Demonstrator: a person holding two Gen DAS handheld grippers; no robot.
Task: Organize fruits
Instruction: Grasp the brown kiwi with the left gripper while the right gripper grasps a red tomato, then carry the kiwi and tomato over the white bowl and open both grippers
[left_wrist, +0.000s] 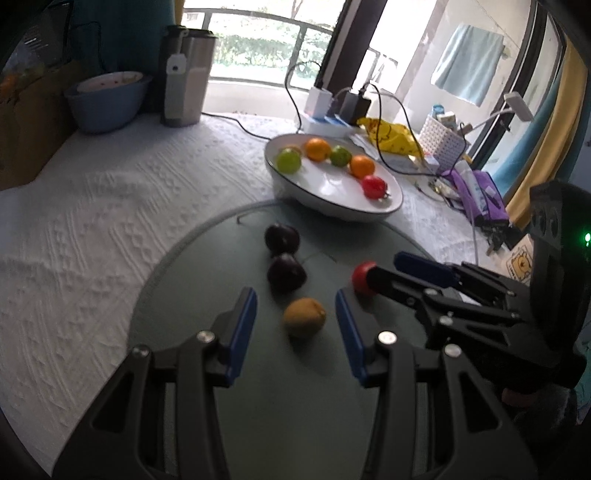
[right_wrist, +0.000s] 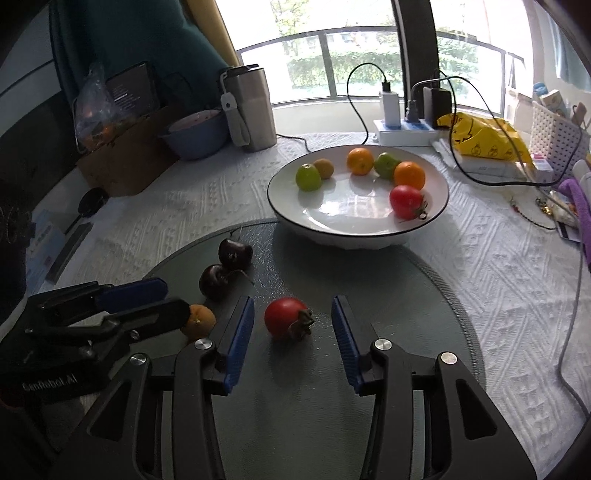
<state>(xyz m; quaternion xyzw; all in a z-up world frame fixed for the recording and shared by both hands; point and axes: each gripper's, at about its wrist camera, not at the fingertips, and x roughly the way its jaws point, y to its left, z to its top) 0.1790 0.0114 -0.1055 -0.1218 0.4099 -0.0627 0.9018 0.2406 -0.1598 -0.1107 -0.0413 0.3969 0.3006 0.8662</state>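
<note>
Two pairs of fingers are out over the grey mat (right_wrist: 406, 295) on the bench (right_wrist: 498, 266), both spread apart and holding nothing. Between my left gripper (left_wrist: 295, 317) fingers lies the small brownish-orange fruit (left_wrist: 304, 317), clear of both pads; between my right gripper (right_wrist: 293, 321) fingers lies the red tomato (right_wrist: 286, 321), its dried stem turned toward the right pad, also untouched. Both cherries (right_wrist: 225, 269) sit just beyond, touching each other, close to the left fingers. My aim is the white plate (right_wrist: 295, 218) at the far edge of the mat, which already carries six fruits along its back and right side. To do this well I judge I should settle lower until the pads flank each fruit's widest part, close gently so the tomato does not split or roll off on its stem, keep the left pair from nudging the cherries, then lift straight up and set both down in the plate's bare front
</note>
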